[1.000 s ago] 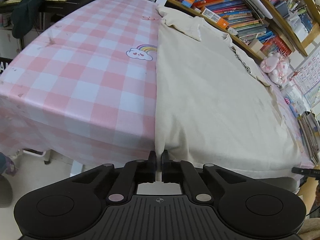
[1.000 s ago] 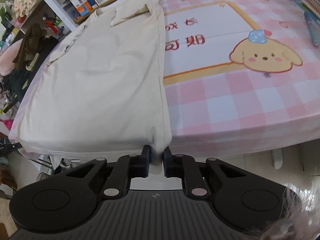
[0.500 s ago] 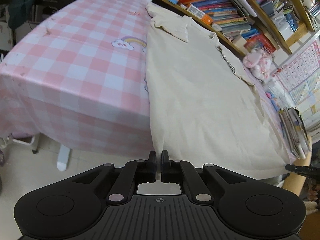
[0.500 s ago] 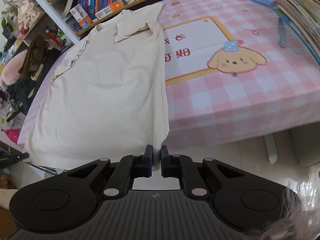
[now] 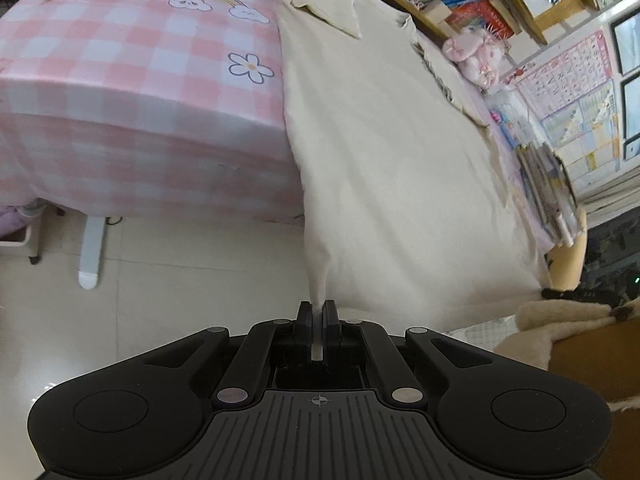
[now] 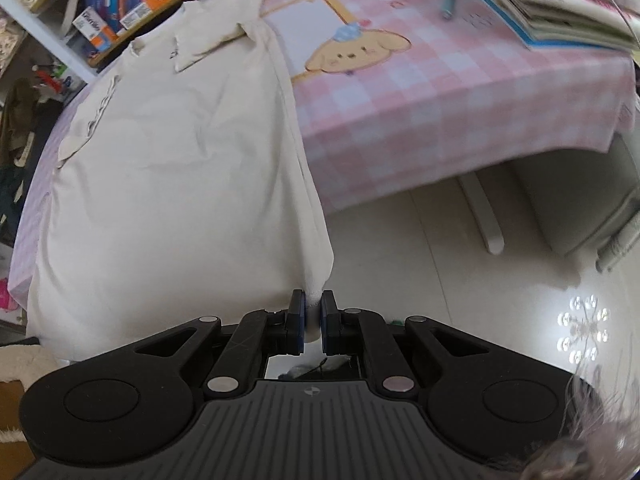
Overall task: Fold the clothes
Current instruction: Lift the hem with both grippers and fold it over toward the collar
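Left wrist view: the left tongs [image 5: 318, 312] are clamped on a hem corner of the cream shirt [image 5: 384, 132], which stretches ahead of them onto the pink-checked bench [image 5: 120, 64], books [image 5: 552, 184] off to their right

Right wrist view: the right tongs [image 6: 313, 308] pinch the shirt's [image 6: 168, 168] other hem corner; it spreads ahead-left of them over the bench [image 6: 440, 96]

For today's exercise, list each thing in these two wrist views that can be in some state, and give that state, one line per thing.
Left gripper: jaws shut on the shirt's hem corner.
Right gripper: jaws shut on the other hem corner.
Cream shirt: spread flat on the table, sleeves folded in, hem end lifted past the table edge.
Pink checked tablecloth: draped over the table edge.
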`<state>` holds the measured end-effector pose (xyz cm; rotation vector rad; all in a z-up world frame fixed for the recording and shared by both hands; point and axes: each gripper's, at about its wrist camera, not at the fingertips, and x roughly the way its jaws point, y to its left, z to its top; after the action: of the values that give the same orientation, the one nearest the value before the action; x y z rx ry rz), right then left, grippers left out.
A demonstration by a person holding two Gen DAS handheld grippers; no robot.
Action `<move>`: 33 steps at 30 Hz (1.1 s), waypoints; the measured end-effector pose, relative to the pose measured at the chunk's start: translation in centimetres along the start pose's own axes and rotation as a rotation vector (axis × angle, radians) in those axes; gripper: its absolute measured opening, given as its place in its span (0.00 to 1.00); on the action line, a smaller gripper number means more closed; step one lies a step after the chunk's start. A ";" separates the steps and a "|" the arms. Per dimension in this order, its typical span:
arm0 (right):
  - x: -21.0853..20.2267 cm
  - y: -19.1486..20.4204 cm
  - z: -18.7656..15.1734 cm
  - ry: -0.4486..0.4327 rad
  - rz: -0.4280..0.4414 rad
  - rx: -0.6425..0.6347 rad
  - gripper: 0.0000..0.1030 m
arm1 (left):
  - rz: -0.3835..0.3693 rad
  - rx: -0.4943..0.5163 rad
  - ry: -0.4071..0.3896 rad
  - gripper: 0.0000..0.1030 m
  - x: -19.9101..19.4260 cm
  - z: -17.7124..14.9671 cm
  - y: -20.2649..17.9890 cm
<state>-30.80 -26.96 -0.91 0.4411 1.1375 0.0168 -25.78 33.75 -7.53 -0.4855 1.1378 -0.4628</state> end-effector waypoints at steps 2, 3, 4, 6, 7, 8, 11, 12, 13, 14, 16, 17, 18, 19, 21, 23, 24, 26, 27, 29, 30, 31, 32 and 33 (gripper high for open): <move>-0.3 0.1 0.0 0.001 0.022 0.019 0.07 | -0.035 -0.033 -0.035 0.03 -0.5 0.5 0.1; -0.4 0.1 0.0 0.001 0.036 0.029 0.07 | -0.057 -0.054 -0.067 0.03 -0.9 0.9 0.1; -0.8 0.3 0.3 -0.006 0.062 0.037 0.07 | -0.079 -0.075 -0.098 0.03 -1.3 1.3 0.1; -2.1 0.6 1.3 -0.050 0.126 0.063 0.07 | -0.116 -0.122 -0.169 0.03 -2.2 2.5 0.2; -2.7 0.8 1.8 -0.072 0.158 0.076 0.07 | -0.136 -0.147 -0.215 0.03 -2.7 3.3 0.3; -3.5 0.8 2.4 -0.107 0.190 0.103 0.07 | -0.156 -0.171 -0.263 0.03 -3.2 4.2 0.4; -5.8 1.2 4.9 -0.240 0.280 0.159 0.07 | -0.241 -0.253 -0.426 0.03 -4.3 6.9 1.0; -6.3 1.3 5.8 -0.286 0.309 0.185 0.07 | -0.268 -0.269 -0.472 0.03 -4.3 7.6 1.2; -6.5 1.3 6.8 -0.338 0.344 0.226 0.07 | -0.280 -0.276 -0.507 0.03 -4.1 8.5 1.0; -6.7 1.3 7.8 -0.390 0.379 0.268 0.07 | -0.290 -0.283 -0.542 0.03 -3.9 9.4 0.8; -5.8 1.5 9.7 -0.462 0.466 0.367 0.07 | -0.297 -0.305 -0.591 0.03 -3.6 11.6 0.2; -5.3 1.8 10.6 -0.490 0.497 0.401 0.07 | -0.294 -0.310 -0.609 0.03 -3.5 12.7 -0.1; -4.8 2.3 11.9 -0.510 0.505 0.408 0.07 | -0.291 -0.314 -0.627 0.03 -3.3 13.7 -0.4; -4.3 2.9 13.1 -0.530 0.513 0.414 0.07 | -0.289 -0.319 -0.645 0.03 -3.2 14.8 -0.7; -3.9 3.6 15.3 -0.560 0.535 0.425 0.07 | -0.289 -0.319 -0.668 0.03 -2.9 17.2 -1.5; -3.5 4.4 17.6 -0.589 0.557 0.436 0.07 | -0.284 -0.311 -0.690 0.03 -2.7 19.4 -2.4; -3.3 4.8 18.8 -0.599 0.560 0.428 0.07 | -0.282 -0.311 -0.700 0.03 -2.9 20.4 -2.6; -3.1 5.6 21.1 -0.616 0.571 0.410 0.07 | -0.284 -0.310 -0.723 0.03 -2.9 22.5 -3.2; -2.8 5.9 22.4 -0.622 0.575 0.405 0.07 | -0.282 -0.314 -0.733 0.03 -2.9 23.4 -3.3; -2.3 6.1 24.5 -0.629 0.579 0.401 0.07 | -0.276 -0.321 -0.751 0.03 -2.7 25.3 -3.8; -1.9 6.1 25.9 -0.630 0.581 0.398 0.07 | -0.270 -0.323 -0.759 0.03 -2.3 26.3 -4.1; -1.5 6.2 27.0 -0.630 0.584 0.399 0.07 | -0.264 -0.326 -0.766 0.03 -2.0 27.2 -4.4; -0.8 6.2 28.3 -0.624 0.585 0.395 0.07 | -0.250 -0.331 -0.764 0.03 -1.4 27.9 -4.6; -0.1 6.3 29.7 -0.619 0.585 0.391 0.07 | -0.235 -0.336 -0.761 0.03 -0.8 28.6 -4.8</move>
<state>-3.48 -31.08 11.59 1.0368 0.3693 0.1597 0.14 34.07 5.60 -0.9957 0.4164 -0.2445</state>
